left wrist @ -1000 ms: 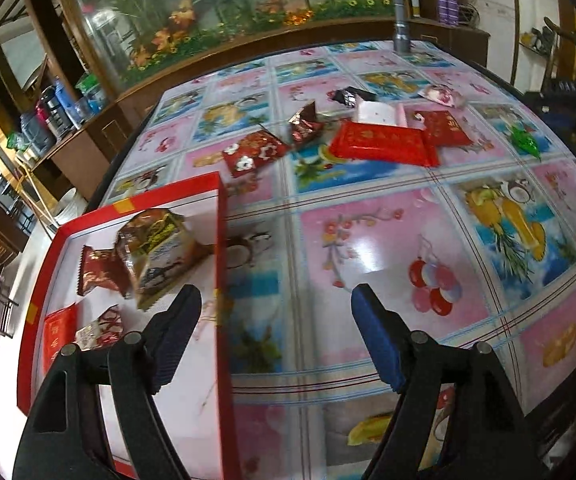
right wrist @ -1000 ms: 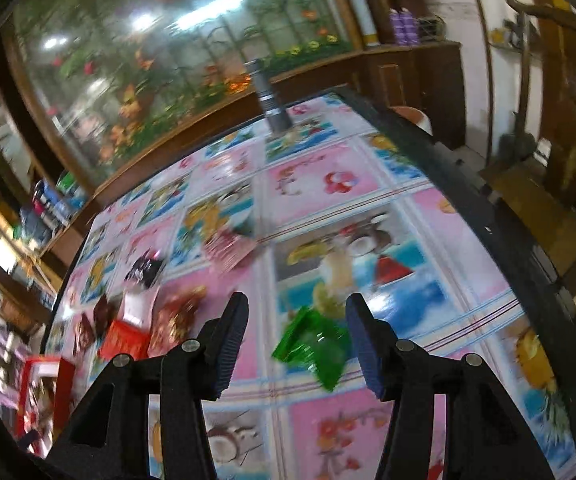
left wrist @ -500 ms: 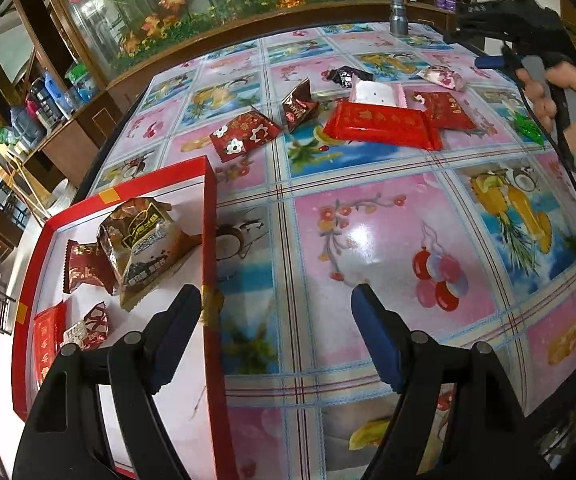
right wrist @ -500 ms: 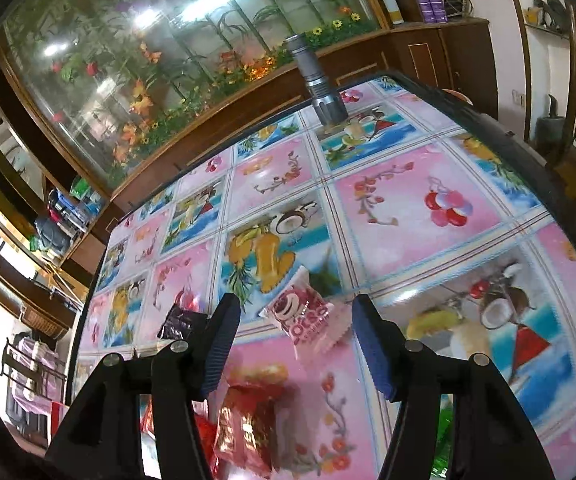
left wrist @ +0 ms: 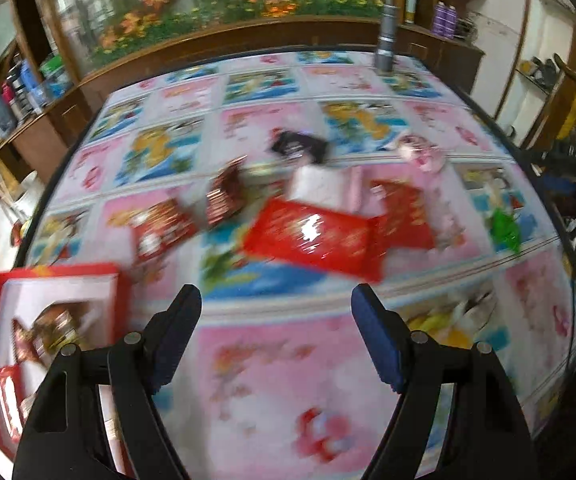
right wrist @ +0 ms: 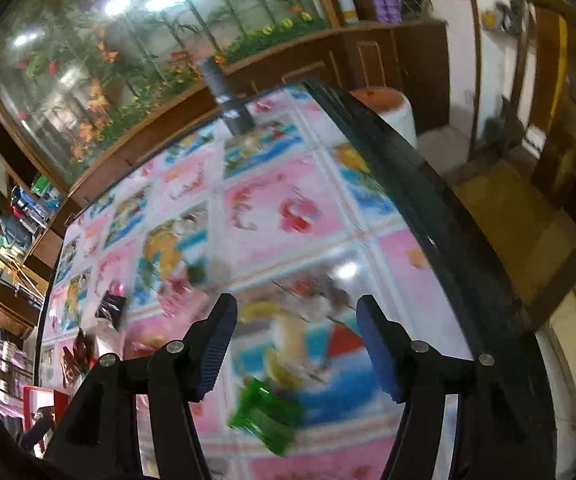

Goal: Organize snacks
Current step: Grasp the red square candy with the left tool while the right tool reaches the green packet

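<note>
Glass-fronted flower display [left wrist: 224,4], wooden cabinets [right wrist: 391,60], white wall [left wrist: 503,36]

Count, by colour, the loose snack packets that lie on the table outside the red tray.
Red packets: 3
Dark brown packet: 1
Black packet: 1
Pale pink box: 1
Pink packet: 1
Green packet: 1
Total: 8

Home: aquarium [left wrist: 216,4], patterned dining table [left wrist: 272,380]
</note>
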Demonstrator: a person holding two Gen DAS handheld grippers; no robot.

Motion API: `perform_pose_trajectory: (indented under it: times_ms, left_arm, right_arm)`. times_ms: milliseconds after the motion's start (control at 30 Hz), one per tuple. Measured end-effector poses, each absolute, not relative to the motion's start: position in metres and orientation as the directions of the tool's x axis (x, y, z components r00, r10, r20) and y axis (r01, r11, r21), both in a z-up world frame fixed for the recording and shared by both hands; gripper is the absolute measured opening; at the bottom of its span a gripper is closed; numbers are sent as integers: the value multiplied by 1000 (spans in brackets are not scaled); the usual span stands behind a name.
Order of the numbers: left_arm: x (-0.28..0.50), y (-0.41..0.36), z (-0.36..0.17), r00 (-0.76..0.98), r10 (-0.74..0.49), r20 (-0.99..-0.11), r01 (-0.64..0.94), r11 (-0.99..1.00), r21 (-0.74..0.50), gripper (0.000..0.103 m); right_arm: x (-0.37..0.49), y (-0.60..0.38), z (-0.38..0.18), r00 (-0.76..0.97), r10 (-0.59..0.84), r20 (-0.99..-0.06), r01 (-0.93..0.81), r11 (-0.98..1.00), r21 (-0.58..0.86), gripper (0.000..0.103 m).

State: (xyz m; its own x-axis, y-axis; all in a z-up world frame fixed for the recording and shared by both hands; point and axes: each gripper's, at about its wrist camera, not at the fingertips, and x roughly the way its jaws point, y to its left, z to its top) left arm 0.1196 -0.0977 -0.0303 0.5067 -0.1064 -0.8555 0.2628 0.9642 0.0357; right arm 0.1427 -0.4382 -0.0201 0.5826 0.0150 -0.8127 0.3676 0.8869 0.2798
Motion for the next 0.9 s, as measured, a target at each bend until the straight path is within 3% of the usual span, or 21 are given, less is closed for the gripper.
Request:
perform_pose_trajectory:
  times_ms: [100,400,900]
  left_arm:
    - [132,-130,-34,510,-123,-851,320,946,55,77]
    - [175,-173,-56,510,-48,-859,367,915,167,77]
    - [185,-213,-72,438,-140,-888,436,897,73,77]
  right_arm:
    - [139,-445,-31,516,12,-856,393,885,249,65]
    - [140,-399,-45,419,102,-902,181,964,193,63]
    - [140,-406,-34,485,83,-871,247,942,227,65]
